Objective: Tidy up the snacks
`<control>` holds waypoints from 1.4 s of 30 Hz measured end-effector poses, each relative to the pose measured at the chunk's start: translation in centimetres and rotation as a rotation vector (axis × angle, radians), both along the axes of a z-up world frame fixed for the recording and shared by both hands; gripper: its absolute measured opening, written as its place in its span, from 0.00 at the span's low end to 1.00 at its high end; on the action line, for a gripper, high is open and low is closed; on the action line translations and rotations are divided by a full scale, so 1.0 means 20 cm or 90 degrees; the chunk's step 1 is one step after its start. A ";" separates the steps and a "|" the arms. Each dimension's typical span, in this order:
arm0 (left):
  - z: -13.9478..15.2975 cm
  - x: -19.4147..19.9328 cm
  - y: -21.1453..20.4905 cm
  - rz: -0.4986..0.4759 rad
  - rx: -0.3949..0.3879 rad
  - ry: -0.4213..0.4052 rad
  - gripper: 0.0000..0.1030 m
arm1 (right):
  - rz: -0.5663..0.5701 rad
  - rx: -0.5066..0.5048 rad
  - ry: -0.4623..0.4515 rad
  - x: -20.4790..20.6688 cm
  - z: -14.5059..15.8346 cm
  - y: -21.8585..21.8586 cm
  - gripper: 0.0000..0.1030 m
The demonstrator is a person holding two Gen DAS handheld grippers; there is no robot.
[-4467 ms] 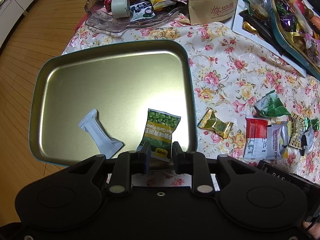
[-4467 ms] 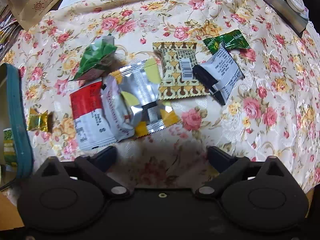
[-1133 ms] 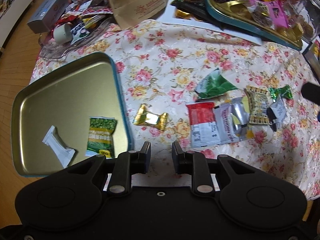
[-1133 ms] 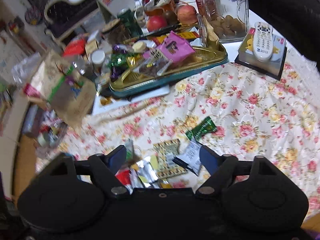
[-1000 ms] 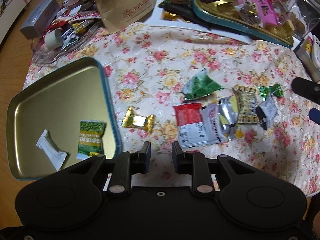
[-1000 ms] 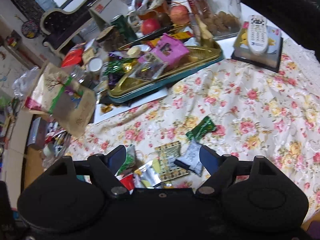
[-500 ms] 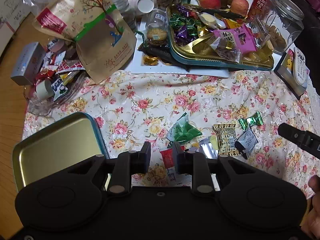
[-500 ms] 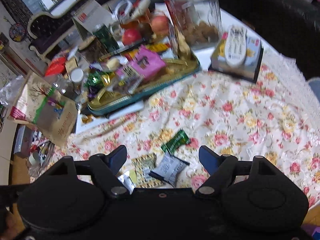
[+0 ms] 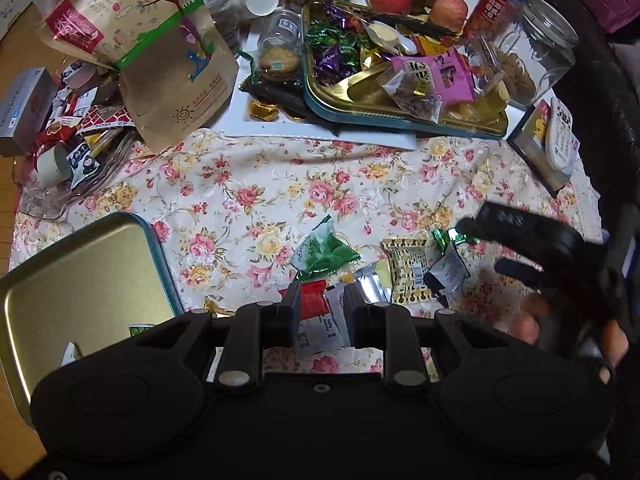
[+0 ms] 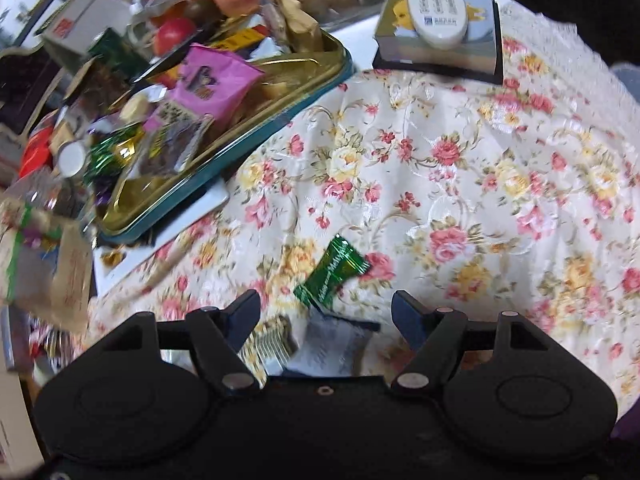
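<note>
Loose snacks lie on the floral cloth: a green triangular packet (image 9: 324, 252), a red-and-white packet (image 9: 316, 312), a gold patterned packet (image 9: 408, 272), a grey-black packet (image 9: 448, 276) and a green candy (image 9: 444, 236). My left gripper (image 9: 322, 312) hovers above the red-and-white packet, jaws narrowly apart and closing slightly, holding nothing. My right gripper (image 10: 326, 314), also seen blurred as the right gripper (image 9: 480, 246), hangs low over the grey-black packet (image 10: 336, 344) with the green candy (image 10: 332, 276) just beyond its tips. Its jaws are closing and no pad touches a snack. The gold tray (image 9: 80, 280) sits left.
A second tray (image 9: 400, 124) piled with sweets lies at the back beside a glass jar (image 9: 528, 52) and apples. A brown paper bag (image 9: 168, 60) and a glass dish (image 9: 60, 192) crowd the back left. A remote (image 10: 436, 4) rests on a book.
The left view has lifted and tipped up, bringing the table's back into sight. The right gripper dropped toward the green candy and grey-black packet, its jaws narrowing, and now shows in the left view.
</note>
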State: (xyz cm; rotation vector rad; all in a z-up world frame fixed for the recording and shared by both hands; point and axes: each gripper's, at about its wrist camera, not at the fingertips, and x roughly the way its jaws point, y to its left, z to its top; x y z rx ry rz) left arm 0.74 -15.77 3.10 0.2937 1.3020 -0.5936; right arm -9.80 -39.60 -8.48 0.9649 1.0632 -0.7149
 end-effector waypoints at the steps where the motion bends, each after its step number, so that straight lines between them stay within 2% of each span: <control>1: -0.01 0.00 0.00 -0.001 0.001 0.005 0.32 | -0.005 0.003 0.008 0.02 -0.03 0.00 0.67; 3: -0.02 0.00 0.01 -0.004 0.001 0.014 0.32 | 0.009 -0.006 0.034 0.08 -0.08 0.00 0.56; 5: -0.03 0.01 0.02 -0.004 0.000 0.018 0.32 | 0.017 -0.034 0.062 0.11 -0.12 0.02 0.52; 8: -0.03 0.03 0.04 0.005 0.003 0.017 0.32 | 0.026 -0.080 0.063 0.14 -0.14 0.06 0.51; 9: -0.03 0.04 0.05 0.010 0.002 0.018 0.32 | 0.041 -0.085 0.065 0.16 -0.14 0.07 0.43; 10: -0.03 0.05 0.06 0.015 0.001 0.020 0.32 | 0.062 -0.094 0.070 0.17 -0.15 0.10 0.39; 11: -0.03 0.05 0.06 0.020 0.000 0.022 0.32 | 0.084 -0.112 0.073 0.19 -0.14 0.12 0.29; 12: -0.03 0.06 0.06 0.027 -0.001 0.026 0.32 | 0.108 -0.122 0.075 0.20 -0.13 0.14 0.24; 14: -0.04 0.08 0.07 0.035 -0.003 0.032 0.32 | 0.136 -0.131 0.071 0.21 -0.11 0.18 0.23; 17: -0.03 0.08 0.07 0.036 -0.011 0.036 0.32 | 0.140 -0.130 0.039 0.20 -0.03 0.20 0.22; 22: -0.02 0.10 0.11 0.050 -0.023 0.036 0.32 | 0.152 -0.132 -0.011 0.16 0.24 0.19 0.22; 25: -0.02 0.12 0.12 0.070 -0.026 0.033 0.31 | 0.153 -0.103 -0.039 0.13 0.41 0.19 0.22; 28: -0.02 0.12 0.11 0.076 -0.036 0.036 0.31 | 0.168 -0.078 -0.028 0.11 0.53 0.21 0.23; 32: -0.05 0.11 0.08 0.083 -0.040 0.056 0.31 | 0.193 -0.105 0.027 0.05 0.63 0.28 0.23; 36: -0.09 0.09 0.04 0.078 -0.041 0.074 0.31 | 0.223 -0.121 0.075 -0.02 0.66 0.32 0.23; 39: -0.12 0.07 0.01 0.069 -0.032 0.075 0.31 | 0.215 -0.099 0.078 -0.06 0.63 0.30 0.23; 42: -0.16 0.07 0.00 0.069 -0.028 0.086 0.31 | 0.215 -0.084 0.116 -0.06 0.59 0.32 0.23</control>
